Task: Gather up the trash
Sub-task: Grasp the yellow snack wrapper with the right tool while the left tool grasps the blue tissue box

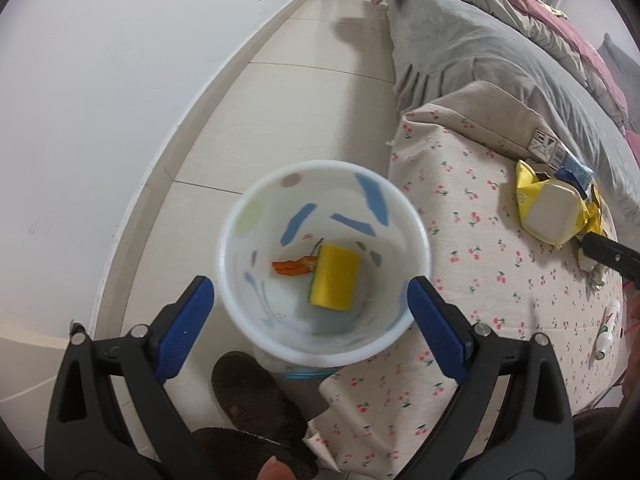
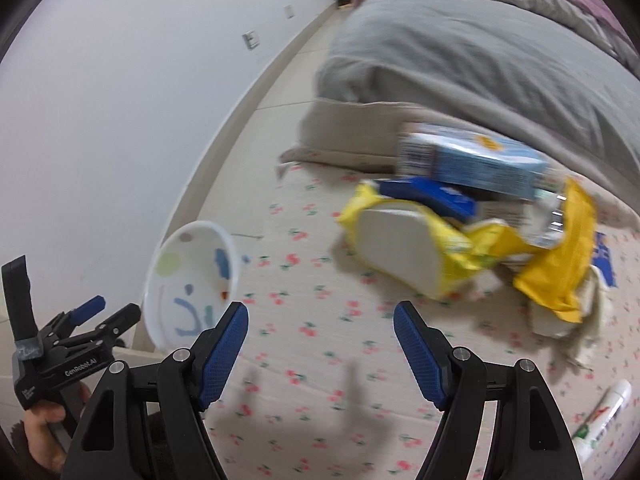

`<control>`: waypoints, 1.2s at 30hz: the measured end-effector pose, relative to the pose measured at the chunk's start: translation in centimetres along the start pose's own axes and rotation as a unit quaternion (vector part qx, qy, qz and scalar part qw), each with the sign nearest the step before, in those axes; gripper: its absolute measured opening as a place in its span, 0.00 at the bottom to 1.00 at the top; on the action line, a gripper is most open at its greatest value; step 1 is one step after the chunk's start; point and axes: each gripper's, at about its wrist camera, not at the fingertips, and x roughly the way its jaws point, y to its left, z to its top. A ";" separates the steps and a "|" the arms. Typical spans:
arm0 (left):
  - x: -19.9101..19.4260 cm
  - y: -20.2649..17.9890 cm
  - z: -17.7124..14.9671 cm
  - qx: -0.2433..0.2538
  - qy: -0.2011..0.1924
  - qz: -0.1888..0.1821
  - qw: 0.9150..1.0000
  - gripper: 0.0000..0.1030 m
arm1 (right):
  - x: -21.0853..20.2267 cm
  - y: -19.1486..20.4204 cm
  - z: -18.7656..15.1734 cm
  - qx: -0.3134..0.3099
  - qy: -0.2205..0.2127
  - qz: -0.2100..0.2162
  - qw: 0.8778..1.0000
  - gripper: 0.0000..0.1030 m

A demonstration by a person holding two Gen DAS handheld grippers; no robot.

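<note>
With bin [image 1: 324, 260] as ref point: it sits on the floor hard against the edge of the cherry-print cover [image 1: 480, 280], rim level w/ or just under the cover edge; cannot tell which.

Bin contents: yellow sponge [image 1: 335, 277] at bottom, orange scrap [image 1: 291, 268] just beside it, wall side. So collection judged part done.

Left gripper [image 1: 311, 296] hangs above bin mouth, fingers [image 1: 192, 316] spread wide, one either side of the rim in view, nothing between them. No contact w/ bin confirmed.

Right gripper [image 2: 321, 320] is over the cover, bed side of bin, fingers [image 2: 416, 344] spread, holding nothing. View blurred, so detail is limited.

Remaining trash, all on the cover, well away from bin toward the grey blanket [image 2: 480, 60]:
- yellow wrapper [image 2: 552, 272], crumpled, w/ a white tub [image 2: 400, 252] lying in or against it.
- blue carton [image 2: 480, 160] resting on top of the heap, dark blue pack [image 2: 432, 196] under it.
- white tube [image 2: 600, 420] lying apart, farther from bin than the heap.

Step in hand (judgement): right gripper lined up on the heap for next pick; left idle at bin.

Next move calls for: advance right gripper to heap, close on one item; tub or carton likely gives firmer purchase than loose foil. Then carry across to bin mouth, w/ left gripper cleared from above it.

Risk: wrapper may drag neighbours along.
</note>
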 end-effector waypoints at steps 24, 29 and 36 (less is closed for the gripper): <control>1.6 -9.4 3.2 0.040 0.015 -0.033 0.999 0.94 | -2.8 -17.1 2.7 0.148 -0.050 -0.056 0.986 0.72; 1.8 -10.3 4.0 0.025 0.016 -0.045 0.999 0.94 | -1.2 -17.2 3.8 0.149 -0.038 -0.062 0.986 0.69; 1.7 -12.0 4.5 0.019 0.017 -0.065 0.998 0.94 | 0.8 -18.2 4.3 0.172 -0.017 -0.074 0.982 0.53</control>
